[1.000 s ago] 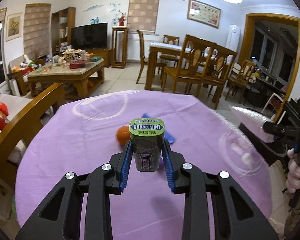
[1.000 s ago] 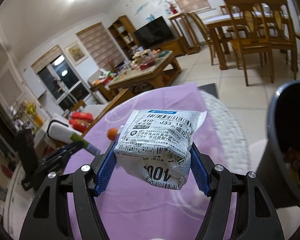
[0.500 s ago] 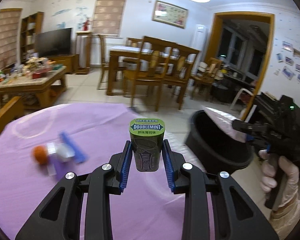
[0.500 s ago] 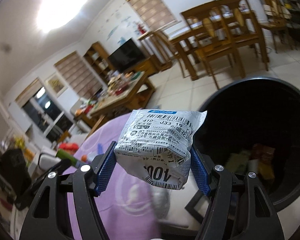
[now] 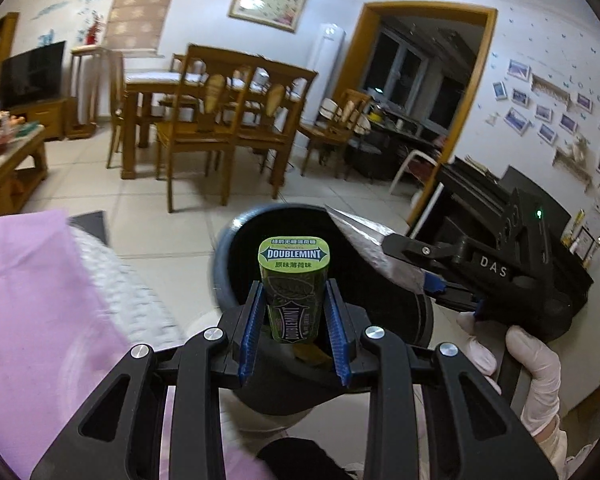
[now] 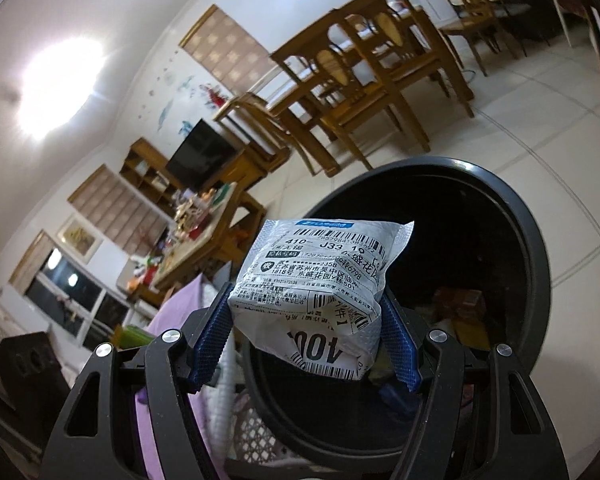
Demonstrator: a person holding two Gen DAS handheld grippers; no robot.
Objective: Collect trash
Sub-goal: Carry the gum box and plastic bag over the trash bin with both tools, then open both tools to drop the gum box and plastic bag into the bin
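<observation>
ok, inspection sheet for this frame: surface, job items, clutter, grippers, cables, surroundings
Surface: purple tablecloth at left, white textured mat at its edge; tiled floor beyond.
Job's things: green Doublemint bottle, upright; grey courier bag with shipping label, crumpled; black bin open, trash already at its bottom.
Clutter: nothing seen on the visible strip of cloth.
Grippers: left gripper shut on the bottle, over the bin mouth; right gripper shut on the bag, in front of the bin opening, held by a gloved hand.
Cables: nothing seen.
Surroundings: wooden dining table and chairs, TV, cluttered coffee table.
</observation>
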